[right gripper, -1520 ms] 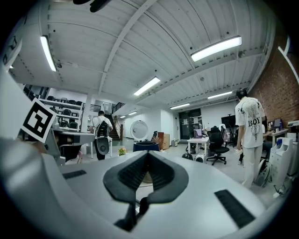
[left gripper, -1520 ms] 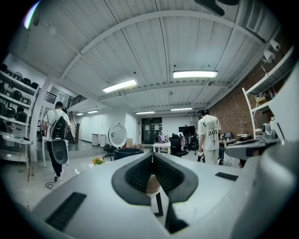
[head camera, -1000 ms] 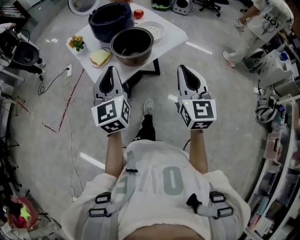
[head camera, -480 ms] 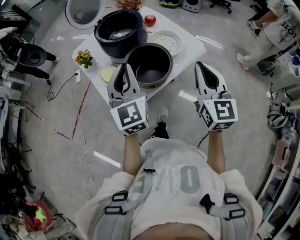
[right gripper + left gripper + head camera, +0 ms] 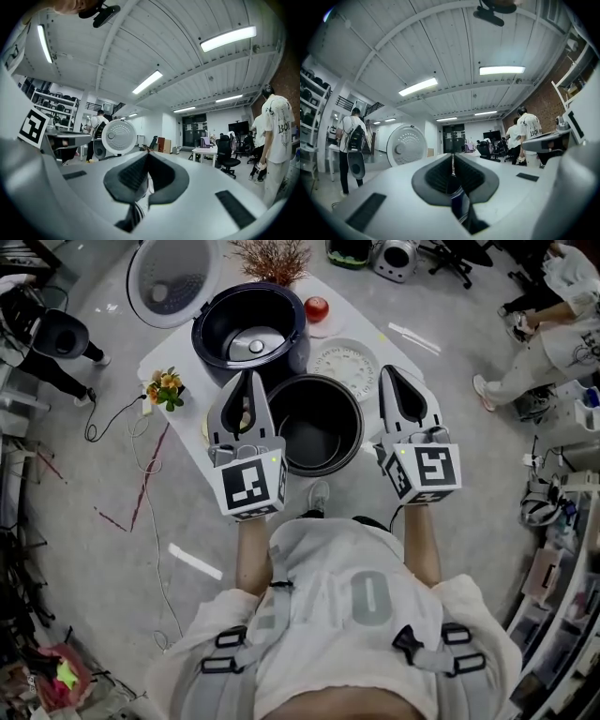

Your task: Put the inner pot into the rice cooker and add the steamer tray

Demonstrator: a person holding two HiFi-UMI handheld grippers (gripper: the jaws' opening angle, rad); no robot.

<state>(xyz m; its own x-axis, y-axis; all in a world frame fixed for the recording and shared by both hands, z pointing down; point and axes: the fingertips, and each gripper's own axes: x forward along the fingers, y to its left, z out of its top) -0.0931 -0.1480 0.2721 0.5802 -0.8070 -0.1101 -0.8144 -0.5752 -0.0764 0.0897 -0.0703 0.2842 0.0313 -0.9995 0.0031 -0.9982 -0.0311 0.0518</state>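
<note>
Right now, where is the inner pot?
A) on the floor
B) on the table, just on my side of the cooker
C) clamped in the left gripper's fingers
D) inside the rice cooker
B: the inner pot stands empty on the table next to the open rice cooker, whose well shows only its bare heating plate.

Head cam: on the person's head, pitched steeply down, wide field, sees chest, both arms, tabletop [image 5: 180, 351] and floor from well above. Left gripper view: cam sits just behind the left claw [image 5: 453, 158], aimed about level across the room, so half the frame is ceiling. Right gripper view: same setup behind the right claw [image 5: 147, 154]. All three views share the round white cooker lid [image 5: 173, 279]. Both gripper views also share the far dark doors [image 5: 453, 138].
</note>
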